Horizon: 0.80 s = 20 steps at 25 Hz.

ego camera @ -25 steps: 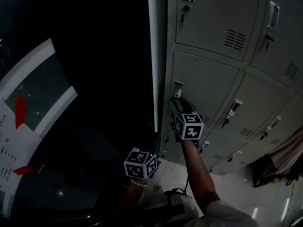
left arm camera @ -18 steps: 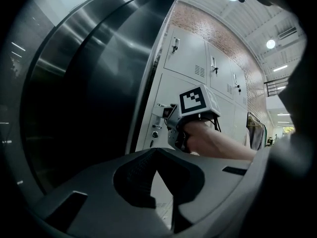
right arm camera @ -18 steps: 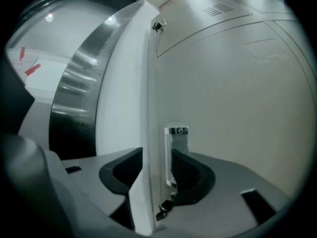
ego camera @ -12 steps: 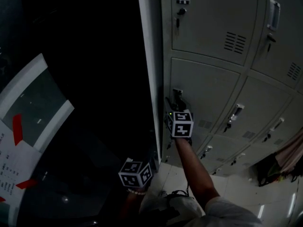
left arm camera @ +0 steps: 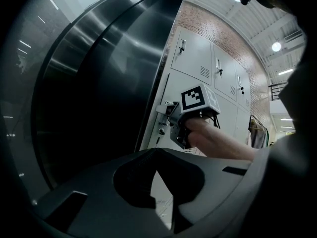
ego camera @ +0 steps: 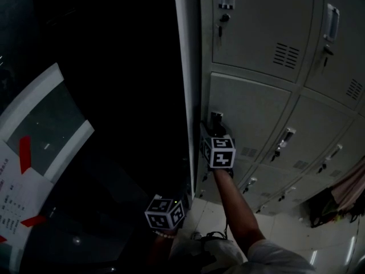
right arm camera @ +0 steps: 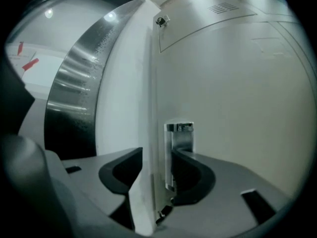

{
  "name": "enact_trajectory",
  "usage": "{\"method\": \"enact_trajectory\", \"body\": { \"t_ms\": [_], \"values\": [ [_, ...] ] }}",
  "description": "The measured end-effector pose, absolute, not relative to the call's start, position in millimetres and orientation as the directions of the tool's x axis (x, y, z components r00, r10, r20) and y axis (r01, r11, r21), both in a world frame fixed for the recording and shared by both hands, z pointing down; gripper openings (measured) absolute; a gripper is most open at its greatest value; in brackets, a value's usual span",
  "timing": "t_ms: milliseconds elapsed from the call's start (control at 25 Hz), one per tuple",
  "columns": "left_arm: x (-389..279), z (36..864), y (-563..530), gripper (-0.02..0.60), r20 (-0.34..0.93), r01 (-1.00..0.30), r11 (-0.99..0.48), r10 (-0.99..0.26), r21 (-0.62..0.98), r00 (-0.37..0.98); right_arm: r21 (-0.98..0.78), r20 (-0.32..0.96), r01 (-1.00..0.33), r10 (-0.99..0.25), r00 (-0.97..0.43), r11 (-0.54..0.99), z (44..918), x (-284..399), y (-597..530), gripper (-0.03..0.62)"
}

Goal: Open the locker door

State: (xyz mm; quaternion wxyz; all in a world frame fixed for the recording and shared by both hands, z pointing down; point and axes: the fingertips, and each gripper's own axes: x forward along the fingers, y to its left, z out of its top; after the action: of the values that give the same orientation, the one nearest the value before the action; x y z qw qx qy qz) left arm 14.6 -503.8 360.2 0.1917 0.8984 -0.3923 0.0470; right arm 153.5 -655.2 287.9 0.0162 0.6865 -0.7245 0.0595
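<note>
well, the right gripper (right arm camera: 157,155) has its jaws spread, not clenched on anything. the locker's chrome handle (right arm camera: 179,143) stands upright between them. the right-hand jaw lies against the handle's side, or just beside it. the left-hand jaw sits on the far side of the pale cabinet edge (right arm camera: 146,83), so the jaws straddle both edge and handle. i see no squeeze on the handle.

the left gripper (left arm camera: 157,152) has its jaw tips drawn together with nothing between them. it hangs low and well apart from the lockers, looking up at the other gripper's marker cube (left arm camera: 198,98).

the locker door (ego camera: 251,104) is the second one down in the leftmost column of the bank, as the head view shows it. its handle is on the door's left side, right by the cabinet's corner. the door looks flush with its frame and no gap shows along the edge. the person's forearm (ego camera: 236,204) reaches up to it from below. a dark, shiny metal panel (right arm camera: 79,83) runs beside the cabinet on the left.

as i judge it, the reach is done and the handle is lined up in the jaws. left to do: close on the handle, work the latch if it has one, and swing the door out. so the opening itself hasn't begun.
</note>
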Motion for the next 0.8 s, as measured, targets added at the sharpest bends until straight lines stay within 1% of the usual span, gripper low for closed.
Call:
{"method": "enact_trajectory", "body": {
  "t_ms": [400,800],
  "values": [
    [9,355,-464,-0.008,0.226,-0.701,-0.642,-0.667,0.311,0.710,-0.052,0.086,-0.994,-0.992,-0.096,0.092,284,128,-596,0.196],
    [7,356,-407,-0.008,0.225,-0.677,-0.666,-0.641,0.314,0.734,-0.052,0.057,-0.995,-0.994,-0.092,0.089,283,122,-524,0.193]
  ]
}}
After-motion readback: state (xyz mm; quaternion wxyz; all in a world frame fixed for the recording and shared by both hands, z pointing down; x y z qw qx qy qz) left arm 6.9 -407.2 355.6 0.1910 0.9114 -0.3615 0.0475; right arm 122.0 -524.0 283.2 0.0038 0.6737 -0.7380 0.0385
